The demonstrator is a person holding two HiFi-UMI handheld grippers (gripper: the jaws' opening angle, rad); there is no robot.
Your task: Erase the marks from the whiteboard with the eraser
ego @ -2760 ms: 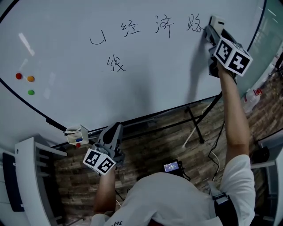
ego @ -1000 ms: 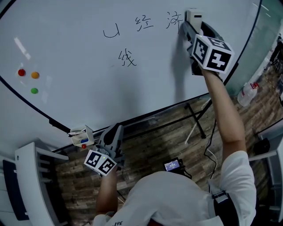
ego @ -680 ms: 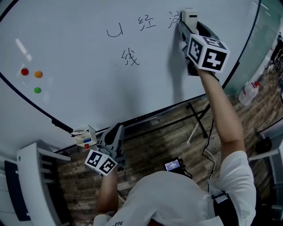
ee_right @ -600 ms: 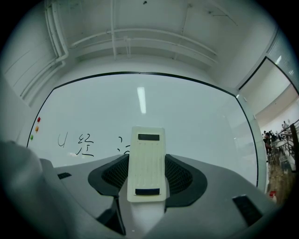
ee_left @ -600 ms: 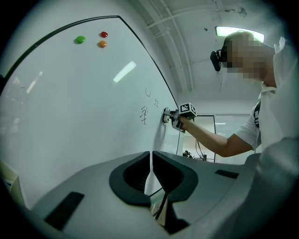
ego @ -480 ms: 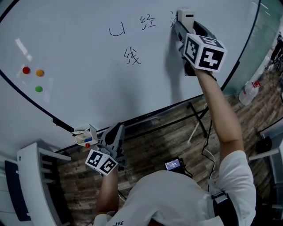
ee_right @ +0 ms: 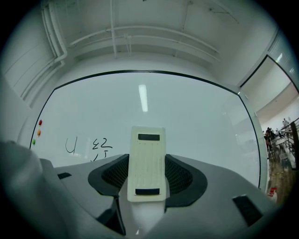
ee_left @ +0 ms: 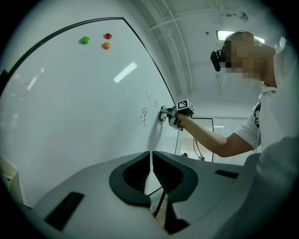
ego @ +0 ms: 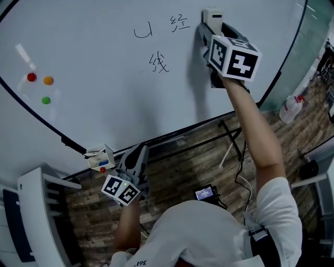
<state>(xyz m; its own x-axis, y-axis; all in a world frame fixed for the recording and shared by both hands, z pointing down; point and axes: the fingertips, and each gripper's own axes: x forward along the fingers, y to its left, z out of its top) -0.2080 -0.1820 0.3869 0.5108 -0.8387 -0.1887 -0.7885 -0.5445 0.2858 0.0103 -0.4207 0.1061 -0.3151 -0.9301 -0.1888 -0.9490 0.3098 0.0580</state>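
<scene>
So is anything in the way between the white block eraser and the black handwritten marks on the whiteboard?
Nothing visible. The white block eraser, clamped in the right gripper, sits against the whiteboard, and only bare board separates it from the nearest black handwritten marks to its left.

The eraser [ego: 212,15] sits in the right gripper [ego: 207,28], pressed to the whiteboard [ego: 99,104]. The marks [ego: 159,63] lie just left of it and the magnets [ego: 40,86] far left. The left gripper [ego: 136,155] hangs below the board's edge.
</scene>
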